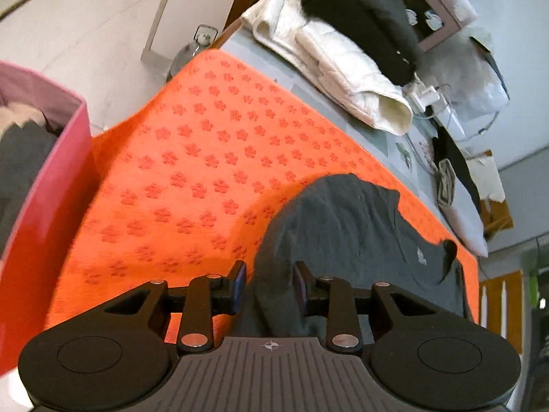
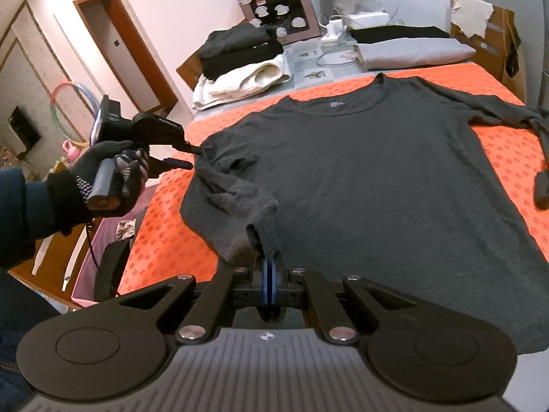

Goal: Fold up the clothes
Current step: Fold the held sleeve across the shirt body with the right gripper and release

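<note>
The right gripper (image 2: 270, 274) has its fingers (image 2: 266, 271) pressed together on the cuff of the shirt's (image 2: 360, 158) sleeve (image 2: 236, 199), which rises in a small peak straight out of the blue pads. From there the sleeve runs back, rumpled, to the shoulder.

The dark grey shirt lies face up and mostly flat on the orange cloth (image 2: 161, 233) covering the desk, collar at the far side, the other sleeve trailing off to the right edge.

At the shoulder, the left gripper (image 2: 195, 157), held in a gloved hand (image 2: 103, 178), points its fingers at the fabric. In its own view the fingers (image 1: 240, 281) stand a little apart with a fold of shirt (image 1: 343, 233) bunched between them; whether the pads actually press it is hard to tell.

Further back sit a cream jacket (image 2: 240, 84), folded dark clothes (image 2: 236, 48) and a pink box (image 1: 41, 185).
</note>
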`<action>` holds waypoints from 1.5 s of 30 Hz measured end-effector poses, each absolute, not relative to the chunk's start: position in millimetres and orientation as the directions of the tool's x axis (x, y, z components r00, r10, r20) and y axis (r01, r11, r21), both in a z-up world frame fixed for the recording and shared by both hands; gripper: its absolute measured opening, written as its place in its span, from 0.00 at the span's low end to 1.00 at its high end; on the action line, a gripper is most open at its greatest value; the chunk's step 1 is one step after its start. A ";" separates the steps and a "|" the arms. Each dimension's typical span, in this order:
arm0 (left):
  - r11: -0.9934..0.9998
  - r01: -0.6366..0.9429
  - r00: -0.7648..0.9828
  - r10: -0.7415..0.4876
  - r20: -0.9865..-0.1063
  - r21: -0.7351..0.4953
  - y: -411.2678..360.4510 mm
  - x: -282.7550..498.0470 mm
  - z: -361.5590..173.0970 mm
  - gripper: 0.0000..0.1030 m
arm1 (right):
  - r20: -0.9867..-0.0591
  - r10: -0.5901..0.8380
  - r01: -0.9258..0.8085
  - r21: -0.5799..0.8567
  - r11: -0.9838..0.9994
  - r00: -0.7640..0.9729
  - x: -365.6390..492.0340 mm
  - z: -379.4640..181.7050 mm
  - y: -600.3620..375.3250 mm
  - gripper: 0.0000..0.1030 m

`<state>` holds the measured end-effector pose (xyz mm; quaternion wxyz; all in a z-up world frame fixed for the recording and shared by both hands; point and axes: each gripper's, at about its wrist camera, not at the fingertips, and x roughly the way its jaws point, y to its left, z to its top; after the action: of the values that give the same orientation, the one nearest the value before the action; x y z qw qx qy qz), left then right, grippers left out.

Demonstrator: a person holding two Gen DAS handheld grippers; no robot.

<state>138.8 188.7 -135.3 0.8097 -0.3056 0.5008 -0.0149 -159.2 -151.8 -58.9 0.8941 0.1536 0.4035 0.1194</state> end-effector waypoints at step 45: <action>0.983 0.150 0.583 -0.173 -0.794 -0.104 36.9 153.1 -110.2 0.15 | -0.765 0.062 0.413 0.412 0.812 0.641 -213.0 -140.8 -326.6 0.31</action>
<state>153.1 36.9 -110.2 0.8897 -0.0127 0.4473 -0.0910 -213.0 -326.6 -140.8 0.8585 0.2889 0.4111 -0.1024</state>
